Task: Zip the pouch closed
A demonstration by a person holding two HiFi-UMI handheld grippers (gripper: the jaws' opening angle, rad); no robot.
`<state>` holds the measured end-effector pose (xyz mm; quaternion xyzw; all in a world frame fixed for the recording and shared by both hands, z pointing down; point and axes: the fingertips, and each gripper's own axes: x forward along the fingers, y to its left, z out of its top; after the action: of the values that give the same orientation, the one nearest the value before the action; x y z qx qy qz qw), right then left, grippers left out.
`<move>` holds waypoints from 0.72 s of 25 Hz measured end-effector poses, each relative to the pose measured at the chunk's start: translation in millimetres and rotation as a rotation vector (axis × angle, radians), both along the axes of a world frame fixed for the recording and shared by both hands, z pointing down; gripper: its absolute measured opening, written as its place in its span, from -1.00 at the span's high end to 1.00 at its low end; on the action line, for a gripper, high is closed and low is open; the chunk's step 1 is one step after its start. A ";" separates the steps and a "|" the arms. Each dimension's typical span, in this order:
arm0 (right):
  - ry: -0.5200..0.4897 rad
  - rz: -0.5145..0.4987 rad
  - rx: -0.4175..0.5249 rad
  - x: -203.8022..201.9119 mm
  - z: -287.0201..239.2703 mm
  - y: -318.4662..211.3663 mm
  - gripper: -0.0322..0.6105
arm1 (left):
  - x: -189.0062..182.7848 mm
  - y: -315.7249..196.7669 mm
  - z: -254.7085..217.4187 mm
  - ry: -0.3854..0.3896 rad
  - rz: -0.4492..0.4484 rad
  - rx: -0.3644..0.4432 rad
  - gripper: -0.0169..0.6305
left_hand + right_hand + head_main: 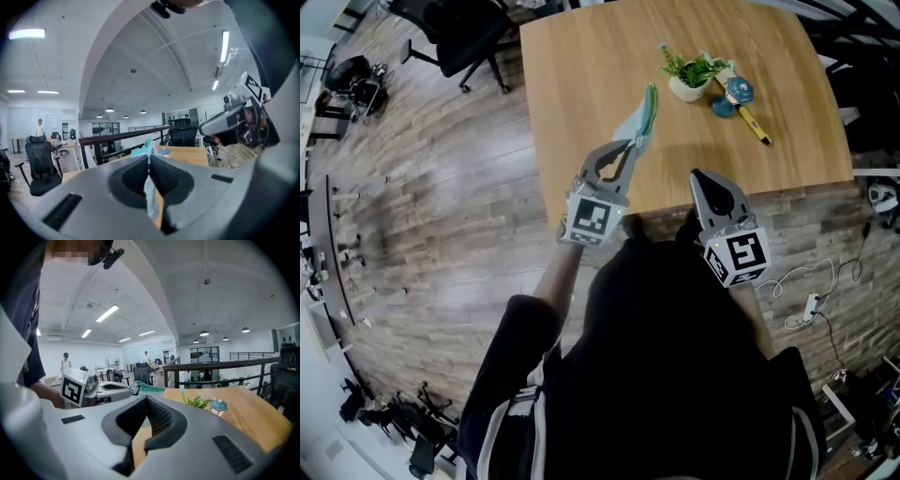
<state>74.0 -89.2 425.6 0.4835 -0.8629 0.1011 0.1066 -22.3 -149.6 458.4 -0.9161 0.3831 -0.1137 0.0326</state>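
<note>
Two grippers hover at the wooden table's near edge. The left gripper pinches the teal pouch, which juts past its tips above the wood. The right gripper is clenched, empty, nearby.

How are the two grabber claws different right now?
The left gripper pinches the teal pouch; the right gripper holds nothing. The left gripper reaches further over the table than the right gripper, which sits near its edge. Both have their jaws shut.
</note>
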 end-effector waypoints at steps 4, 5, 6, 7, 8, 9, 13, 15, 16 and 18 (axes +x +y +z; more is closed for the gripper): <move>0.125 -0.052 0.077 -14.4 5.2 -23.9 0.86 | -0.3 -13.5 -1.3 0.039 0.003 -0.055 0.93; 0.151 -0.068 0.100 -19.9 4.6 -30.3 0.86 | -0.2 -15.9 -1.3 0.048 0.008 -0.072 0.93; 0.174 -0.085 0.122 -26.0 3.7 -36.7 0.86 | -0.4 -17.8 -1.6 0.058 0.014 -0.091 0.93; 0.193 -0.102 0.141 -32.2 2.7 -42.7 0.86 | -0.7 -19.4 -2.7 0.068 0.018 -0.107 0.93; 0.208 -0.118 0.156 -37.9 1.8 -48.0 0.86 | -0.8 -20.6 -4.3 0.074 0.023 -0.121 0.93; 0.219 -0.132 0.168 -42.9 0.5 -52.2 0.86 | -0.6 -21.4 -6.0 0.076 0.028 -0.130 0.93; 0.272 -0.178 0.230 -58.0 -9.6 -53.0 0.86 | 3.0 -15.0 -13.1 0.080 0.074 -0.159 0.93; 0.372 -0.207 0.299 -65.7 -13.9 -47.0 0.84 | 5.6 -7.2 -17.9 0.102 0.102 -0.192 0.93; 0.444 -0.222 0.340 -69.5 -14.2 -44.0 0.61 | 7.0 -3.5 -20.1 0.113 0.111 -0.210 0.93; 0.594 -0.243 0.416 -75.7 -10.9 -39.7 0.46 | 9.0 2.4 -23.1 0.124 0.121 -0.242 0.93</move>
<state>-1.7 -129.0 414.7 0.3974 -0.8474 -0.2341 0.2631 -13.3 -147.2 435.3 -0.9400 0.3120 -0.1002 -0.0952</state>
